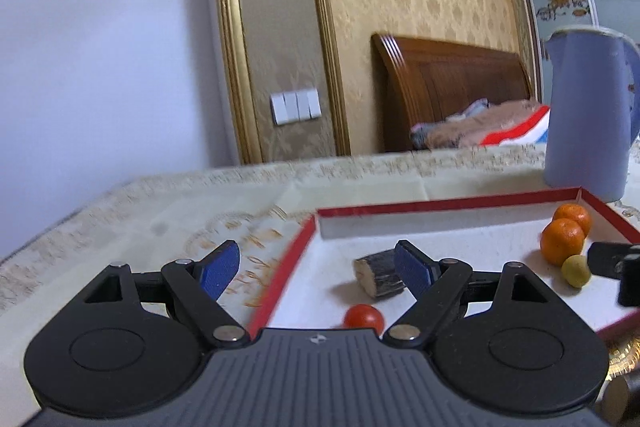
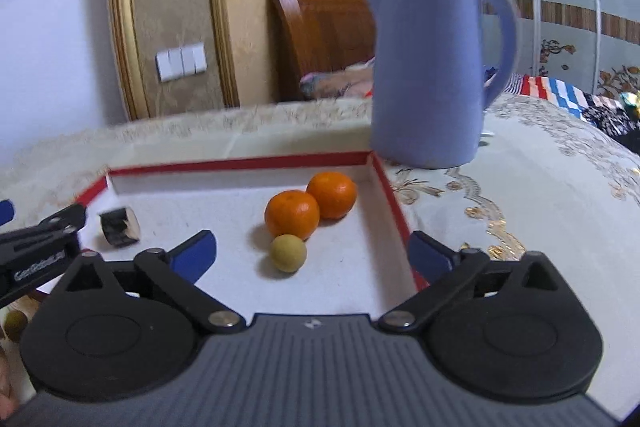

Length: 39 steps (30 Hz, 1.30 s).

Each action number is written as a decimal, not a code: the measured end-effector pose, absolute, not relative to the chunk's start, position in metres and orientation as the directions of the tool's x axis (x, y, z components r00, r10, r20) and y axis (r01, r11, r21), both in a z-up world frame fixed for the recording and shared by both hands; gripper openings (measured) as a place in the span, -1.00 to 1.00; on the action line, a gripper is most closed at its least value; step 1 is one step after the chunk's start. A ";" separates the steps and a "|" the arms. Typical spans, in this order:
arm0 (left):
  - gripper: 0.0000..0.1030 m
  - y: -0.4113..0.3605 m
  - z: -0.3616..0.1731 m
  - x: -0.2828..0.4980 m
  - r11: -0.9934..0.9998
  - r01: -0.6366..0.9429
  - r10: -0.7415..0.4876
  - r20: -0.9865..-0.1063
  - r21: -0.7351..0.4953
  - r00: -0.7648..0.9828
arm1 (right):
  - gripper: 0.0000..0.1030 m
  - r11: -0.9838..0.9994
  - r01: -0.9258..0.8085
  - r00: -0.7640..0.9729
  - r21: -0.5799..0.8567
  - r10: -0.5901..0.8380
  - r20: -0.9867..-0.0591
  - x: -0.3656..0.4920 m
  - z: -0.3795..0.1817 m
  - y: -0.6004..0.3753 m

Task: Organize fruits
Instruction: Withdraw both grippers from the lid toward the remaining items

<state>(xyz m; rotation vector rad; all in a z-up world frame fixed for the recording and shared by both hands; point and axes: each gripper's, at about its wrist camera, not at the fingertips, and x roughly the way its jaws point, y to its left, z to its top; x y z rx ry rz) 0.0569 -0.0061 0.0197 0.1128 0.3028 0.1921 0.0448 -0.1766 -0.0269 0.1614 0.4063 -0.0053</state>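
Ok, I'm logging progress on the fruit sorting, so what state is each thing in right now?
Left gripper: open, empty.
Right gripper: open, empty.
Tray: on the table, holding fruit.
Two oranges: in the tray, touching each other.
Small yellow fruit: in the tray, against the nearer orange.
Cherry tomato: in the tray, alone.
Dark cut piece: lying on its side in the tray.
Kettle: upright behind the tray.

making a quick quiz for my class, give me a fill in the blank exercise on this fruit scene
1. The tray has a rim coloured ____.
2. The number of oranges in the tray is ____.
3. Behind the tray stands a kettle coloured ____.
4. Both sets of tongs, left and right, have jaws that are ____.

Missing words: red; two; blue; open
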 end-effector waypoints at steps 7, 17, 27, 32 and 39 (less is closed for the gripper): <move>0.71 0.033 0.026 0.012 0.985 -0.166 0.170 -0.304 0.038 0.937 | 1.00 0.981 0.033 0.949 0.189 0.028 -0.314 0.012 -0.026 -0.189; 0.71 0.094 0.013 -0.005 0.966 -0.225 0.145 -0.450 -0.128 0.881 | 1.00 0.977 0.036 0.950 0.210 0.031 -0.309 0.010 -0.025 -0.192; 0.71 0.079 0.000 0.001 0.990 -0.140 0.102 -0.517 -0.034 0.850 | 1.00 0.978 0.053 0.947 0.200 0.014 -0.320 0.010 -0.028 -0.191; 0.77 0.081 -0.002 0.004 0.989 -0.137 0.093 -0.533 -0.045 0.841 | 1.00 0.979 0.053 0.944 0.197 0.015 -0.329 0.010 -0.029 -0.190; 0.78 0.072 -0.005 0.009 0.992 -0.123 0.109 -0.555 0.012 0.824 | 1.00 0.979 0.055 0.943 0.196 0.014 -0.331 0.011 -0.029 -0.190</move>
